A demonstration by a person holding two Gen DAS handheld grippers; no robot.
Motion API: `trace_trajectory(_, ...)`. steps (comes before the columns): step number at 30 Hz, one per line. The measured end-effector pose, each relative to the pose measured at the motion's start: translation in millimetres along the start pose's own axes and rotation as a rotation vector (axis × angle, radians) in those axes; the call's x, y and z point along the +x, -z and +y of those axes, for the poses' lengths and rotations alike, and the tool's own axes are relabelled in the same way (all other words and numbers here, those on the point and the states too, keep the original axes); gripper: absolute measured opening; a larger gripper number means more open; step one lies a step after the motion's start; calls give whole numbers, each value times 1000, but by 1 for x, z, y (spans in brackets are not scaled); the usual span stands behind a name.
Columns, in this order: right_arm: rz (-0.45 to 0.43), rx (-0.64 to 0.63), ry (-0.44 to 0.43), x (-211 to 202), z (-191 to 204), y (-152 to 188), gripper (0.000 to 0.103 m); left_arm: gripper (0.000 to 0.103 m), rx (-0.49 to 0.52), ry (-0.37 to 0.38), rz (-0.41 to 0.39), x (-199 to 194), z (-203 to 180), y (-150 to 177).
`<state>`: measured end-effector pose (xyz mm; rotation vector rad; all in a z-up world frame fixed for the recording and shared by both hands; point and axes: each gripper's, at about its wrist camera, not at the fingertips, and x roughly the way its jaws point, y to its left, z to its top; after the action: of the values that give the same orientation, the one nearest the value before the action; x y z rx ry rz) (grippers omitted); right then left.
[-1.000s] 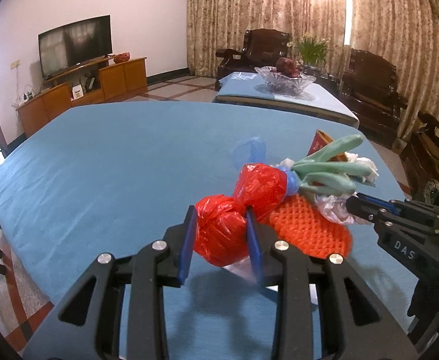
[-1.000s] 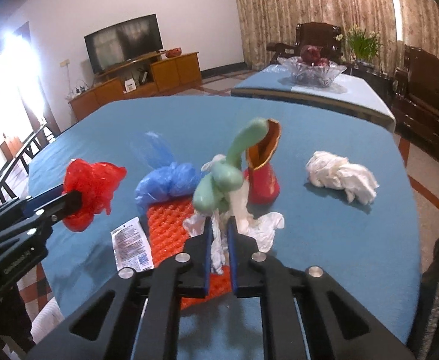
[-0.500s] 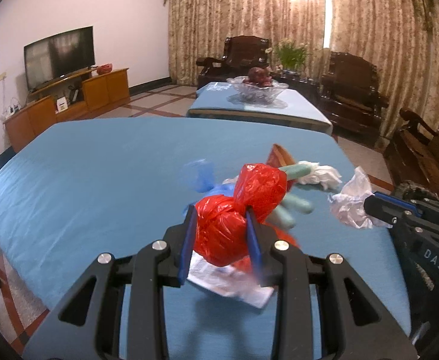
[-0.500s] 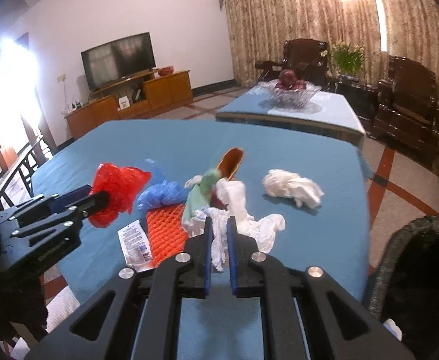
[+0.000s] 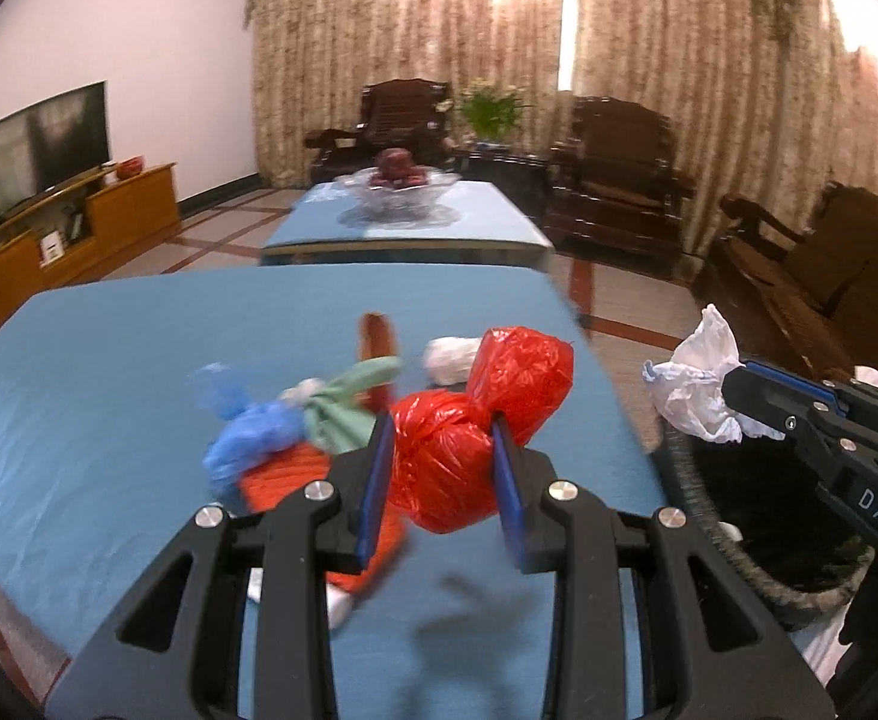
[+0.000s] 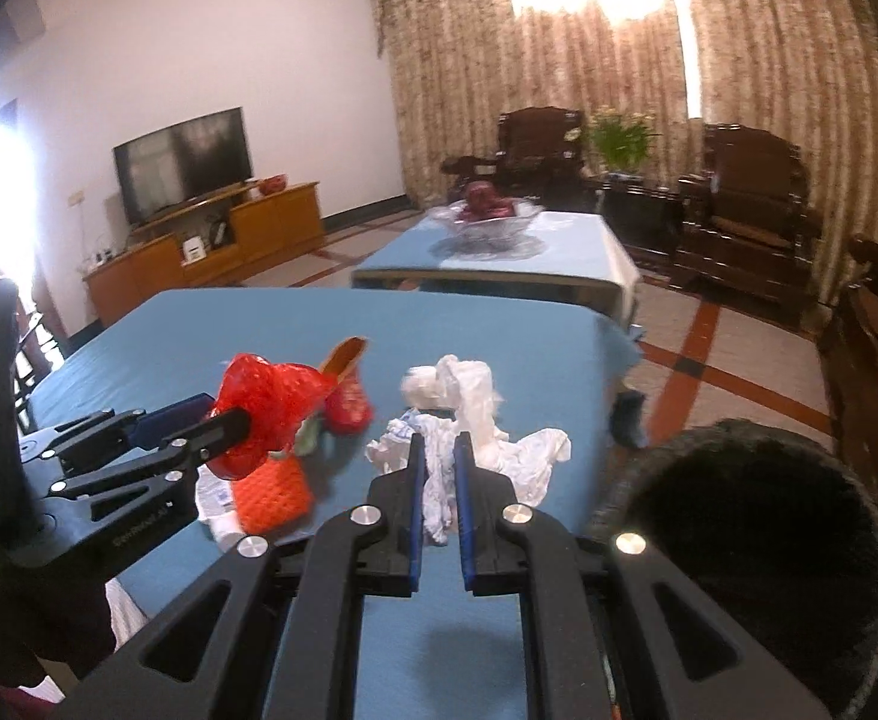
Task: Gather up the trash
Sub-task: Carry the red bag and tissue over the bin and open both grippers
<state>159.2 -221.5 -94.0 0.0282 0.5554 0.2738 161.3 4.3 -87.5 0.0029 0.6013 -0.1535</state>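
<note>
My left gripper [image 5: 442, 474] is shut on a crumpled red plastic bag [image 5: 481, 414] and holds it above the blue table [image 5: 108, 360]; it also shows in the right wrist view [image 6: 258, 414]. My right gripper [image 6: 439, 480] is shut on a white tissue wad [image 6: 439, 480], which also shows in the left wrist view [image 5: 697, 390] near the rim of a dark woven bin [image 6: 757, 570]. On the table lie a blue bag [image 5: 246, 444], a green bag [image 5: 348, 402], an orange foam net [image 6: 273, 492], a red wrapper [image 6: 348, 402] and another white tissue [image 6: 457, 390].
The bin [image 5: 757, 516] stands off the table's right edge. A second blue table with a glass fruit bowl [image 5: 396, 192] lies beyond. Dark wooden armchairs [image 5: 613, 180] line the curtain; a TV cabinet [image 5: 66, 228] is at the left.
Both grippers have swung right toward the bin, each still holding its trash. The white tissue has come up off the table and the green bag has dropped from it.
</note>
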Motion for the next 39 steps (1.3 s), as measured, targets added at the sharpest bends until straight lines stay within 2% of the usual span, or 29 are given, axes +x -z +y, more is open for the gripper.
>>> trace_trajectory(15, -76, 112, 217, -61, -107, 9, 9, 30, 125, 216, -40, 12, -118, -11)
trace_trajectory(26, -43, 173, 346, -72, -169, 35, 9, 30, 191, 355, -31, 40, -201, -6)
trace_trajectory(32, -17, 201, 386, -71, -197, 50, 10, 32, 211, 410, 12, 57, -234, 3)
trace_trajectory(33, -9, 201, 394, -70, -202, 52, 12, 34, 216, 417, 22, 60, -239, 5)
trace_trajectory(35, 0, 205, 411, -69, -207, 55, 23, 47, 218, 420, 34, 66, -244, 7)
trace_trajectory(36, 7, 206, 418, -68, -209, 57, 35, 51, 218, 422, 38, 67, -245, 7)
trace_trajectory(37, 7, 207, 424, -69, -211, 61, 41, 60, 220, 416, 41, 68, -245, 7)
trace_trajectory(38, 5, 208, 435, -70, -211, 62, 51, 66, 221, 407, 38, 68, -244, 8)
trace_trajectory(39, 13, 209, 447, -69, -210, 64, 61, 67, 222, 401, 37, 67, -241, 8)
